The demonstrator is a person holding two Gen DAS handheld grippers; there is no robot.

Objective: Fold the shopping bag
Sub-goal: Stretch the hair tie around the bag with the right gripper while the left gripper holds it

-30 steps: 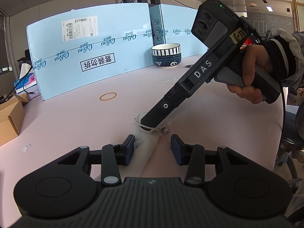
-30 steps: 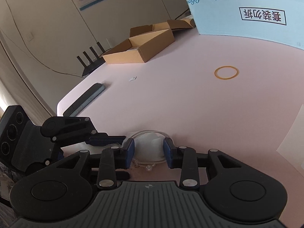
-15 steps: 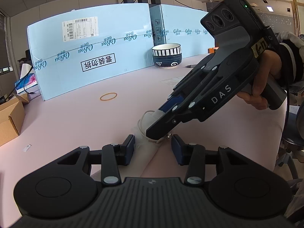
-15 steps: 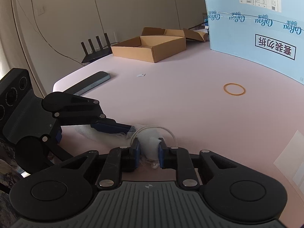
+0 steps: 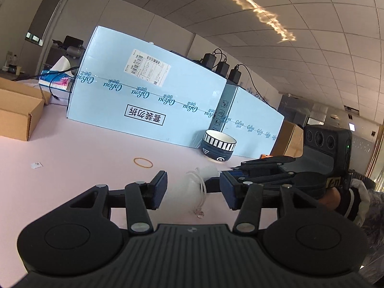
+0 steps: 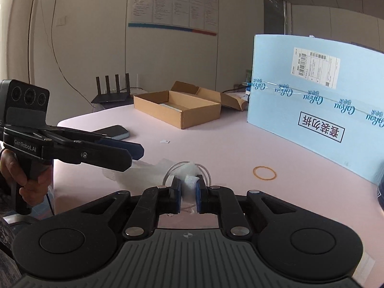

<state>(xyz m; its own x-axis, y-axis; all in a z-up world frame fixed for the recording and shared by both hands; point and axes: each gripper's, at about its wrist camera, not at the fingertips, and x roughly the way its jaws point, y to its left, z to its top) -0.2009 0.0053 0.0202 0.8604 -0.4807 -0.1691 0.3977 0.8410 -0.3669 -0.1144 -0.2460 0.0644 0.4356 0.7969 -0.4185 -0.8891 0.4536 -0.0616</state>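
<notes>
The shopping bag [image 6: 189,180] is a small bundle of thin white translucent fabric with a clear cord loop. My right gripper [image 6: 188,192] is shut on its bunched end and holds it just above the pink table [image 6: 216,144]. The bag's loose tail [image 6: 148,168] trails left under my left gripper [image 6: 134,156]. In the left wrist view the bag [image 5: 208,170] hangs between the pads of my left gripper [image 5: 193,189]. Those jaws are opening and do not touch it. A cord with a bead [image 5: 199,212] dangles below. My right gripper [image 5: 213,181] reaches in from the right.
Large light-blue cartons [image 5: 148,100] wall off the back of the table. A striped bowl [image 5: 218,148] stands before them and an orange rubber band [image 5: 143,162] lies nearby. An open brown carton [image 6: 177,108], a phone [image 6: 115,130] and a router [image 6: 112,91] sit at the far left.
My right gripper closed on the bag's bunched end and lifted it. Both grippers rose and rolled, so the views tilt. My left jaws widened around the bag.
</notes>
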